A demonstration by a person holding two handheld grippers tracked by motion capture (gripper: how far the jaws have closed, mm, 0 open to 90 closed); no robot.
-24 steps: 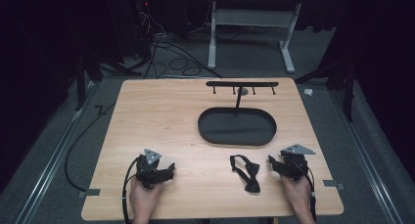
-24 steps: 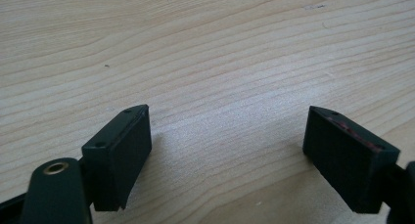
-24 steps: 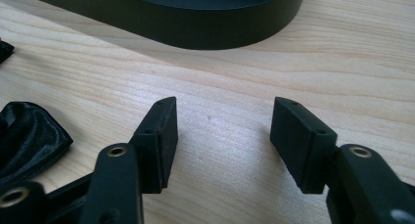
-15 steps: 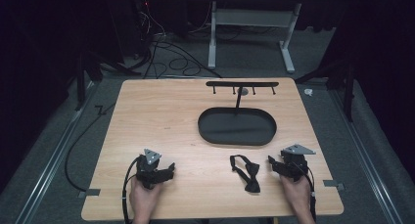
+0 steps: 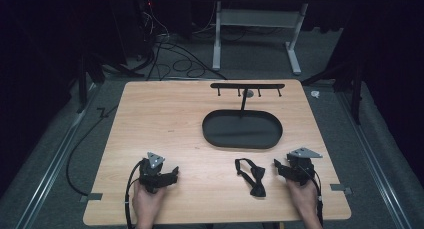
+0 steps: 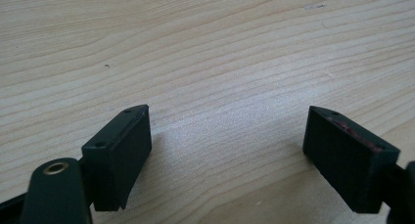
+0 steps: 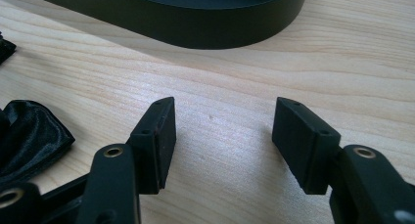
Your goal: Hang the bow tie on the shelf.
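A black bow tie (image 5: 253, 174) lies flat on the wooden table (image 5: 175, 119), near the front edge and right of centre. Its satin cloth (image 7: 27, 136) shows at the left of the right gripper view. My right gripper (image 5: 280, 170) rests on the table just right of the tie, open, with bare wood between its jaws (image 7: 222, 136). My left gripper (image 5: 173, 173) rests at the front left, also open over bare wood (image 6: 227, 145). A black oval tray (image 5: 242, 130) with a hook rack (image 5: 247, 86) on a post stands behind the tie.
The tray's dark wall (image 7: 195, 31) runs across the top of the right gripper view, close ahead of the jaws. Cables (image 5: 165, 54) and a white table frame (image 5: 255, 24) lie on the floor beyond the far edge. A cable (image 5: 80, 149) hangs off the table's left side.
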